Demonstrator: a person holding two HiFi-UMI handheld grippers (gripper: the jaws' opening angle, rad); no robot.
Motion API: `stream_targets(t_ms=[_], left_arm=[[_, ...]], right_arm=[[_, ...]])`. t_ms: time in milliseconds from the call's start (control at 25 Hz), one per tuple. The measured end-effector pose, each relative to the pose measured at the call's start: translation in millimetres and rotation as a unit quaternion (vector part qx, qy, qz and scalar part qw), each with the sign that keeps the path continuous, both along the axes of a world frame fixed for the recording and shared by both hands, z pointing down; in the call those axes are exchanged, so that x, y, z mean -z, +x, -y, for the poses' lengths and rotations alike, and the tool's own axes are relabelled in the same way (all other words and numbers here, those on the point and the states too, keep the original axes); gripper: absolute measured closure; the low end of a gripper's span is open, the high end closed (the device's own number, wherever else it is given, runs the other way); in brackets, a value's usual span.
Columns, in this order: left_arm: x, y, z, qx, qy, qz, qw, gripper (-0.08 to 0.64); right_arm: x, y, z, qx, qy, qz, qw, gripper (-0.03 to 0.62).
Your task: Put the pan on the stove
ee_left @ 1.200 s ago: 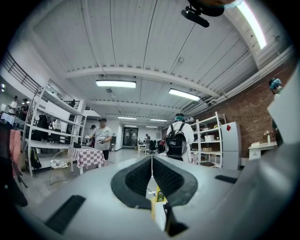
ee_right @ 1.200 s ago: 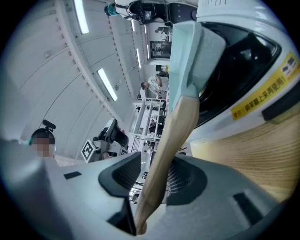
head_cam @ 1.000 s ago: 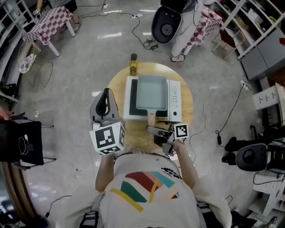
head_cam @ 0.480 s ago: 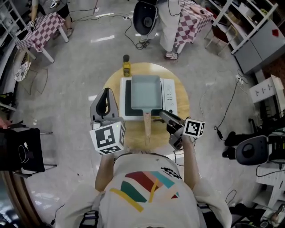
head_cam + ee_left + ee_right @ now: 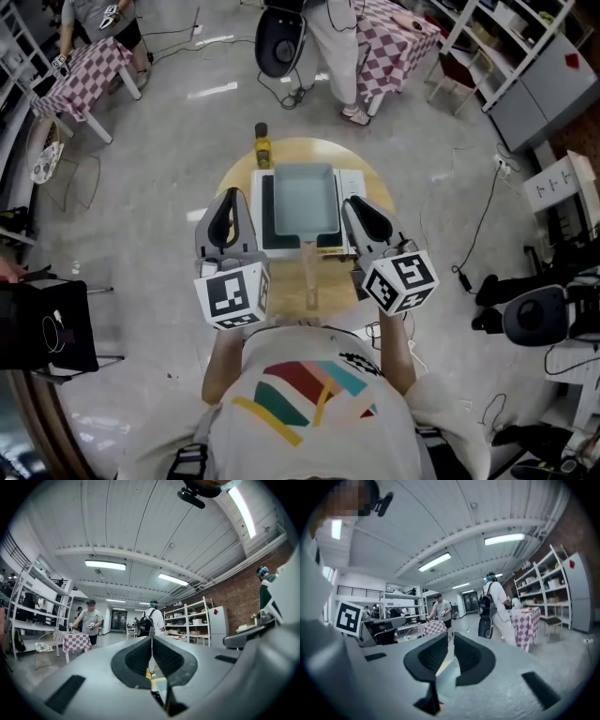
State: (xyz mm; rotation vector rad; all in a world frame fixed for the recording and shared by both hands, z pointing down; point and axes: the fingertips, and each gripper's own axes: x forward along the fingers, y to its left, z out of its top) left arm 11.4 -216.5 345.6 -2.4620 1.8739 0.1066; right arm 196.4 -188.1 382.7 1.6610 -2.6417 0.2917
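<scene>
Rectangular grey-blue pan (image 5: 305, 199), wooden handle, on white stove (image 5: 349, 180); left hand-held gripper (image 5: 229, 199) closed, empty; right hand-held gripper (image 5: 354, 206) closing, empty

At the upper centre of the head view the bottle (image 5: 262, 150) is too small for us to read its label, and the standing person (image 5: 325, 42) is cut off by the top edge. In the left gripper view the left gripper (image 5: 151, 639) fills the lower frame; below its jaws we glimpse only a yellow sliver (image 5: 159, 684) we cannot name.
</scene>
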Motion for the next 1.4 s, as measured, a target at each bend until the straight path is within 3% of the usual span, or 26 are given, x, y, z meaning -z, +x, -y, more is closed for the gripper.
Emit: stream_targets(t_ms=[160, 280, 520, 1400], left_arm=[[2, 3, -2, -0.002, 0.003, -0.001, 1.0000, 0.552], [4, 4, -1, -0.002, 0.003, -0.001, 1.0000, 0.551], [2, 5, -4, 0.000, 0.004, 0.001, 1.0000, 0.552], [4, 2, -1, 0.004, 0.001, 0.007, 1.0000, 0.551]], right_arm=[[29, -5, -3, -0.039, 0.067, -0.051, 0.996, 0.580], [37, -8, -2, -0.056, 0.085, -0.065, 0.993, 0.592], [23, -21, -5, -0.044, 0.067, -0.067, 0.995, 0.592], [31, -24, -5, -0.037, 0.073, -0.059, 0.995, 0.594]])
